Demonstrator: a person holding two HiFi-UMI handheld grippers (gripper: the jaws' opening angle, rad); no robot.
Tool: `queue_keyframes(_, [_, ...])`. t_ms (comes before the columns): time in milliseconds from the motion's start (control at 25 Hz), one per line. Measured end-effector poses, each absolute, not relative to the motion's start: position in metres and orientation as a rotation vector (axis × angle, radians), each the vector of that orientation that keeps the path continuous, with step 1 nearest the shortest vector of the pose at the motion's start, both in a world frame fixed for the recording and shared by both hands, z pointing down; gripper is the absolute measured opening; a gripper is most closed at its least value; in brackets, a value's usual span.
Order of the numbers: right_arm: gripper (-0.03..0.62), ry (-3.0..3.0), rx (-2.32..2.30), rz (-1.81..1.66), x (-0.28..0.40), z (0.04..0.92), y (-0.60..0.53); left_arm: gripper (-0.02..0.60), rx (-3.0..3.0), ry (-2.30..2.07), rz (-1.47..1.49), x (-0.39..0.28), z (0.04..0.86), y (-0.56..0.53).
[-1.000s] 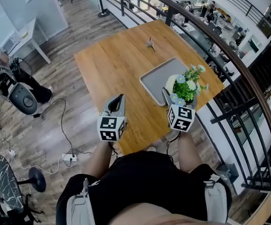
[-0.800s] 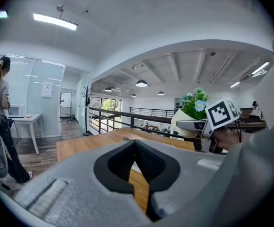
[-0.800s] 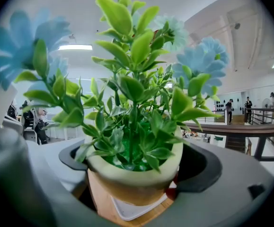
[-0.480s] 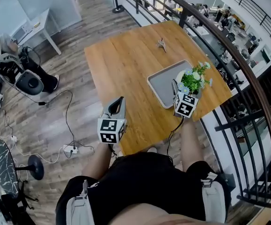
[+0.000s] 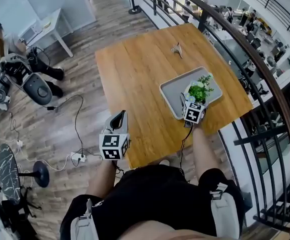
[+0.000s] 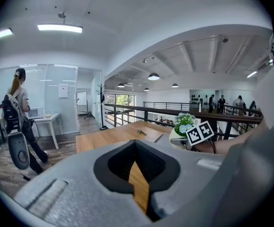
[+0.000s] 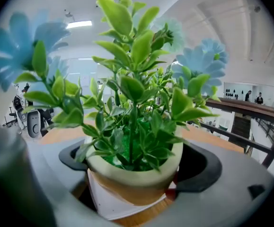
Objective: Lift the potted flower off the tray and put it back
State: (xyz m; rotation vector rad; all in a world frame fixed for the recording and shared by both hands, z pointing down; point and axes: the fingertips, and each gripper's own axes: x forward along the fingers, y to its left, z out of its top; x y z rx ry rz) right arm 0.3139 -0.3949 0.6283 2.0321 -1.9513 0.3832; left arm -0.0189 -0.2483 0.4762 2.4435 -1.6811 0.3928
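The potted flower (image 5: 199,89), green leaves and pale blue blooms in a cream pot (image 7: 136,176), is over the right part of the grey tray (image 5: 174,90) on the wooden table (image 5: 134,79). My right gripper (image 5: 190,101) is shut on the pot, one jaw on each side of it. Whether the pot rests on the tray or hangs just above it cannot be told. My left gripper (image 5: 117,119) is shut on nothing at the table's near left edge, well away from the tray; only a sliver of table shows between its jaws (image 6: 137,174).
A small grey object (image 5: 177,49) lies on the far part of the table. A dark railing (image 5: 245,49) runs along the table's right side. On the floor to the left are a cable with a power strip (image 5: 79,158) and a standing person (image 6: 18,108).
My right gripper has carried the flower from the tray's near right corner farther in over the tray. The left gripper has stayed at the near table edge.
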Motion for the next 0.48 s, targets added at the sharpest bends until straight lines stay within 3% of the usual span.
queue_keyframes(480, [0.543, -1.904, 1.937, 0.481, 0.317, 0.696, -0.409, 0.012, 2.404, -1.665, 0.435, -0.01, 0.486, -0.239])
